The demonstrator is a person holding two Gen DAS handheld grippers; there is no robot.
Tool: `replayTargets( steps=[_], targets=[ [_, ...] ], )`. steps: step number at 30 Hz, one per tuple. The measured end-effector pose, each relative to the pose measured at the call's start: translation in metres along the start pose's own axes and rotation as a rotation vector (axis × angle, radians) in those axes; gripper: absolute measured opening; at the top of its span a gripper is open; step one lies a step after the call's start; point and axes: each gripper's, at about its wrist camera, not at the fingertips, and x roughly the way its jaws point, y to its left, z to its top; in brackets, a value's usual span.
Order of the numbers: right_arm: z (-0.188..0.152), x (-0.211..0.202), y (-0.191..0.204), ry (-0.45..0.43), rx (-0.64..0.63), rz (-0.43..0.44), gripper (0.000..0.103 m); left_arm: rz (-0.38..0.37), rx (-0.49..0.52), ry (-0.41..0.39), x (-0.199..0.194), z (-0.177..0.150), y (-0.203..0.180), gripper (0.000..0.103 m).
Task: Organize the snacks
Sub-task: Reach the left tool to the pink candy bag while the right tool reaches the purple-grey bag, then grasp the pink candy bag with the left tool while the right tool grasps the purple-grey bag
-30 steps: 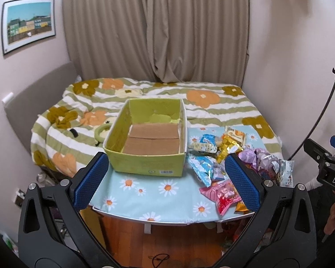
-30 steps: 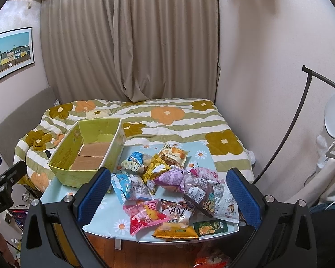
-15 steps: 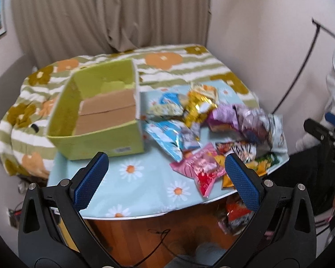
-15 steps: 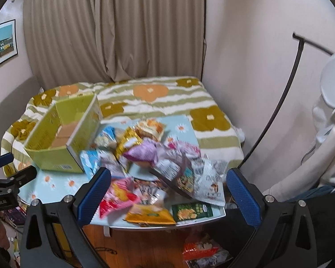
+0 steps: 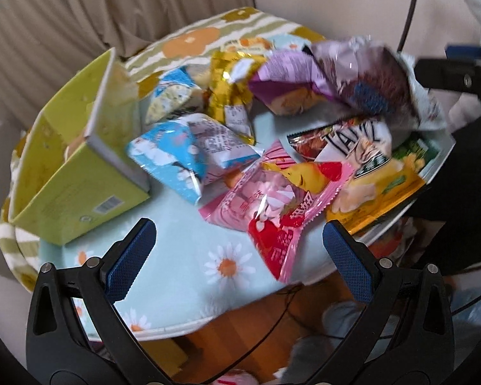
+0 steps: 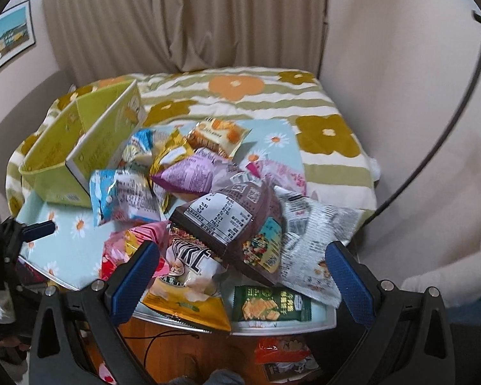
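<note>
Left gripper [image 5: 239,250]: spread wide, empty, above the pink packet [image 5: 272,205].
Right gripper [image 6: 242,272]: wide, empty, over the heap.
Snacks: piled beside the green box [image 5: 77,173].
Risk: yellow bag [image 6: 189,304] overhangs the table edge [image 6: 80,288]; a nudge could drop it.

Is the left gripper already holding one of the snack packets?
No, the left gripper is open and empty, above the pink packet on the table.

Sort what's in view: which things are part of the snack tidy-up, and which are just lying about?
Job: green box; pink packet; blue packet; purple packet; brown packet; green cracker packet.
Lying about: bedspread; picture; curtain.
</note>
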Motion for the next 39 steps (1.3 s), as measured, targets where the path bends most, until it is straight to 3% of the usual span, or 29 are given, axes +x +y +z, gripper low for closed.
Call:
replayTargets(
  steps=[13, 21, 28, 35, 39],
  targets=[
    [0.015, 0.054, 0.003, 0.05, -0.099, 0.044, 0.103, 0.054, 0.184, 0.015, 0.048, 0.019, -0.033, 0.1],
    [0.022, 0.071, -0.004, 0.06, -0.117, 0.047, 0.103, 0.021, 0.245, 0.067, 0.065, 0.032, -0.045, 0.069],
    [0.027, 0.081, -0.006, 0.058, -0.135, 0.057, 0.102, 0.001, 0.246, 0.077, 0.065, 0.03, -0.049, 0.064],
    [0.029, 0.085, -0.006, 0.065, -0.147, 0.074, 0.077, -0.007, 0.206, 0.075, 0.051, 0.025, -0.042, 0.063],
    [0.028, 0.081, -0.004, 0.065, -0.155, 0.085, 0.07, -0.006, 0.183, 0.066, 0.041, 0.029, -0.036, 0.062]
  ],
)
